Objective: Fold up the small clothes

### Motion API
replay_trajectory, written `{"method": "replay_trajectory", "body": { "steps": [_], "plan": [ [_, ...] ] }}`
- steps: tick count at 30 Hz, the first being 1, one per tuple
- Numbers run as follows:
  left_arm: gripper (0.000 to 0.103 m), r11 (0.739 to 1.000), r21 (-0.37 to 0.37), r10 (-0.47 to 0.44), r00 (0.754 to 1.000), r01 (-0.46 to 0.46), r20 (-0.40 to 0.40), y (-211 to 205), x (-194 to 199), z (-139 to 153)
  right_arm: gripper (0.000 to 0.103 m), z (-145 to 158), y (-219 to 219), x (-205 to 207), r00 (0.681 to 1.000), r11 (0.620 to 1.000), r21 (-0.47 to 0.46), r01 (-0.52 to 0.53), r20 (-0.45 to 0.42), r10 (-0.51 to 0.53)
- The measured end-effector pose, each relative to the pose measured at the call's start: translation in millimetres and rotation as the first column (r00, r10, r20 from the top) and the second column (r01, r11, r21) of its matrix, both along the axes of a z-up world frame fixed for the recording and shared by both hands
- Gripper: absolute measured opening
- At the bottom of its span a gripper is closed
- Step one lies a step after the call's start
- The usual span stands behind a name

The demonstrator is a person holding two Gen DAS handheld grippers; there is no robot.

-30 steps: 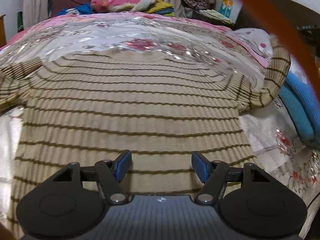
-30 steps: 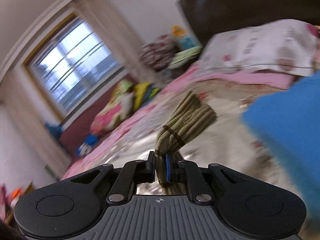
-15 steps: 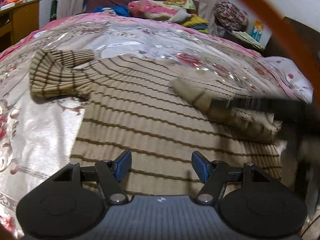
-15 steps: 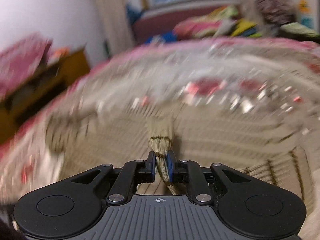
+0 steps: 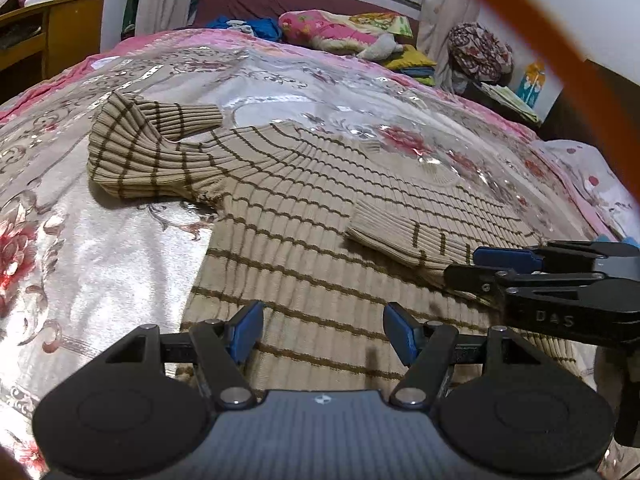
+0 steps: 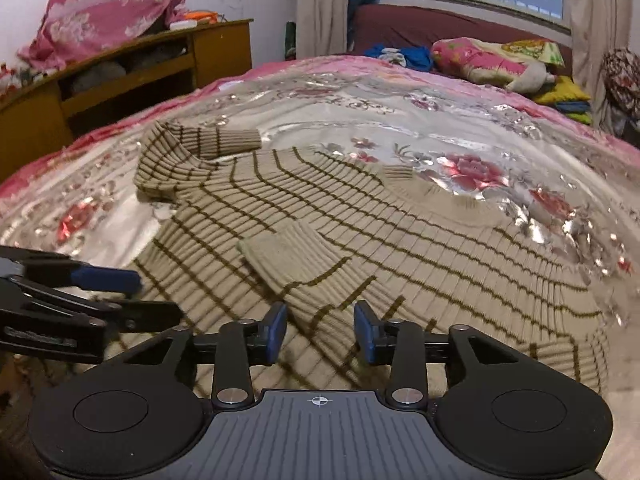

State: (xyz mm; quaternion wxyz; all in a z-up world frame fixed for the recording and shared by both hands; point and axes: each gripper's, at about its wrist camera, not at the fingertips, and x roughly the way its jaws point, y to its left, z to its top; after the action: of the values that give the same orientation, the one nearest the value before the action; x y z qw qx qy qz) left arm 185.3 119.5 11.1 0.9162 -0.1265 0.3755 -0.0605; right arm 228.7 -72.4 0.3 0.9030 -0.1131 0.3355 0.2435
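Two grippers over the striped ribbed sweater [image 5: 304,216], spread flat on the floral bedspread [image 5: 100,240]. Left gripper [image 5: 323,334]: fingers spread wide, nothing between them, over the hem area. Right gripper [image 6: 320,332]: fingers apart, released, straddling the right sleeve [image 6: 304,268], which lies folded across the sweater body. Left sleeve [image 5: 144,152] is bent back on itself, out on the bedspread.
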Motion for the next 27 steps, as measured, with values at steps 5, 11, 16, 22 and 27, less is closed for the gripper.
{"method": "replay_trajectory", "body": {
  "steps": [5, 11, 16, 22, 27],
  "plan": [
    [0.071, 1.0, 0.005, 0.008, 1.0, -0.008, 0.005, 3, 1, 0, 0.038, -12, 20, 12, 0.999, 0.996, -0.073, -0.048, -0.017, 0.047],
    [0.071, 0.999, 0.001, 0.04, 0.999, -0.04, 0.013, 14, 1, 1, 0.015, -18, 41, 16, 0.997, 0.989, -0.124, -0.075, -0.017, 0.073],
    [0.071, 0.998, -0.008, 0.069, 0.998, -0.069, 0.012, 21, 2, 0, 0.006, -17, 49, 20, 1.0, 0.994, -0.108, -0.028, -0.001, 0.028],
    [0.071, 0.997, -0.011, 0.08, 0.997, -0.08, 0.013, 22, 3, -1, 0.004, 1, 58, 34, 0.999, 0.999, -0.019, 0.027, 0.046, -0.026],
    [0.071, 0.997, -0.012, 0.074, 0.997, -0.074, 0.013, 22, 4, -1, 0.004, 21, 72, 52, 0.994, 0.995, 0.074, 0.07, 0.077, -0.075]
  ]
}}
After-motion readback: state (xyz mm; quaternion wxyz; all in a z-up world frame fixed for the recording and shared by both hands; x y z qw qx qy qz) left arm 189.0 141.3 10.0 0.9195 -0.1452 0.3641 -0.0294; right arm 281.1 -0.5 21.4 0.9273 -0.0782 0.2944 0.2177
